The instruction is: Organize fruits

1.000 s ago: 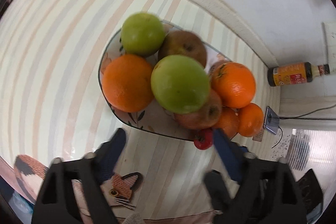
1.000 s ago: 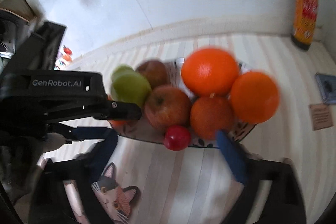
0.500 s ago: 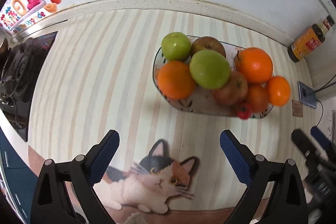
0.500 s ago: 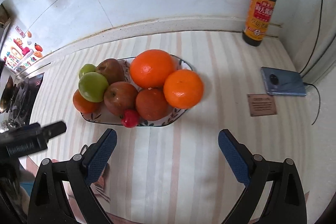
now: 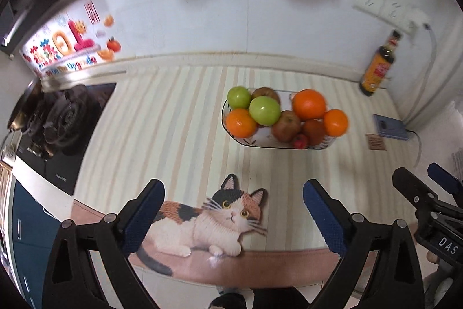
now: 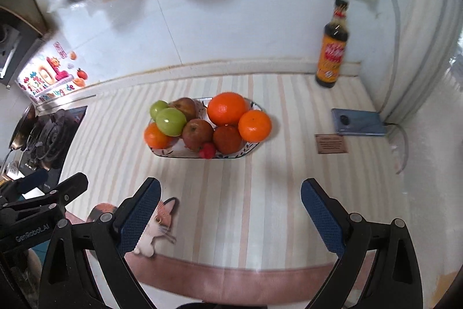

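Note:
A patterned oval plate (image 5: 262,141) (image 6: 173,154) on the striped mat holds a pile of fruit: two green apples (image 5: 264,110) (image 6: 170,121), reddish apples (image 5: 286,126) (image 6: 197,133), several oranges (image 5: 309,104) (image 6: 227,108) and a small red fruit (image 5: 300,141) (image 6: 207,150) at the front rim. My left gripper (image 5: 233,215) is open and empty, held back over the mat's front edge. My right gripper (image 6: 230,210) is open and empty, also well short of the plate. Each gripper shows at the edge of the other's view.
A dark sauce bottle (image 5: 377,68) (image 6: 331,48) stands at the back right against the wall. A blue phone (image 6: 358,122) on a cable and a brown card (image 6: 331,144) lie at right. A gas stove (image 5: 62,118) is at left. A cat picture (image 5: 208,219) marks the mat's front.
Both grippers have pulled back and up from the plate, which now looks smaller and farther. Both stay open and empty. The fruit has not moved.

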`<action>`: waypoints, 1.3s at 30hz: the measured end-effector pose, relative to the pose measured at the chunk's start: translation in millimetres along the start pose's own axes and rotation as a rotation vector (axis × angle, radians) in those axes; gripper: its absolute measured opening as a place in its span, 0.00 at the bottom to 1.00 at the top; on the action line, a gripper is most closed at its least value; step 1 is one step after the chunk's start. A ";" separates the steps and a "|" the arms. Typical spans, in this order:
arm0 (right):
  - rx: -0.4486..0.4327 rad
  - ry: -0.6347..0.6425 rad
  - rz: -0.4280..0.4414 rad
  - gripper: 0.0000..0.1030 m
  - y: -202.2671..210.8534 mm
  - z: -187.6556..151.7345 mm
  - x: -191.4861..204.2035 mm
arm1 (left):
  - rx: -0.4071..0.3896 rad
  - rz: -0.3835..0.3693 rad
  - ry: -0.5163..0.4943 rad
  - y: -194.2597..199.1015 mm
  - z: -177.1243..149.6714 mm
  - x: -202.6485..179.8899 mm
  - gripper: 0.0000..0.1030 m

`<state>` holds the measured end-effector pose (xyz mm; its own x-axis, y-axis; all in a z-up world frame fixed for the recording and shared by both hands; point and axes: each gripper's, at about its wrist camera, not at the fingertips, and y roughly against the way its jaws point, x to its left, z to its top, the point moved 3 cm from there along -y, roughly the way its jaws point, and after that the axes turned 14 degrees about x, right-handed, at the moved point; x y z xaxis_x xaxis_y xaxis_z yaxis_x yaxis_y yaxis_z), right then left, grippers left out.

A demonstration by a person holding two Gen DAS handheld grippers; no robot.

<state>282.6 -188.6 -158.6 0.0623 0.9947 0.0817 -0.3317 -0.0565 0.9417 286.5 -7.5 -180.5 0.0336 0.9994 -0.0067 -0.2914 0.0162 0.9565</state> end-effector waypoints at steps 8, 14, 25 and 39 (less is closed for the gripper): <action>-0.098 -0.043 -0.021 0.97 95.8 -77.1 17.9 | -0.098 -0.046 -0.050 68.8 -54.4 15.0 0.95; -0.159 -0.053 -0.017 0.97 151.6 -124.5 35.6 | -0.152 -0.055 -0.085 110.4 -92.8 21.8 0.95; -0.211 -0.026 -0.006 0.97 200.9 -160.0 38.4 | -0.196 -0.072 -0.067 142.7 -124.1 18.2 0.95; -0.181 -0.026 -0.006 1.00 168.9 -119.9 20.1 | -0.161 -0.026 -0.026 119.5 -88.2 14.4 1.00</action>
<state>115.0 -167.9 -37.1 0.0881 0.9923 0.0872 -0.4955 -0.0323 0.8680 167.8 11.5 -92.1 0.0670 0.9975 -0.0210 -0.4397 0.0484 0.8968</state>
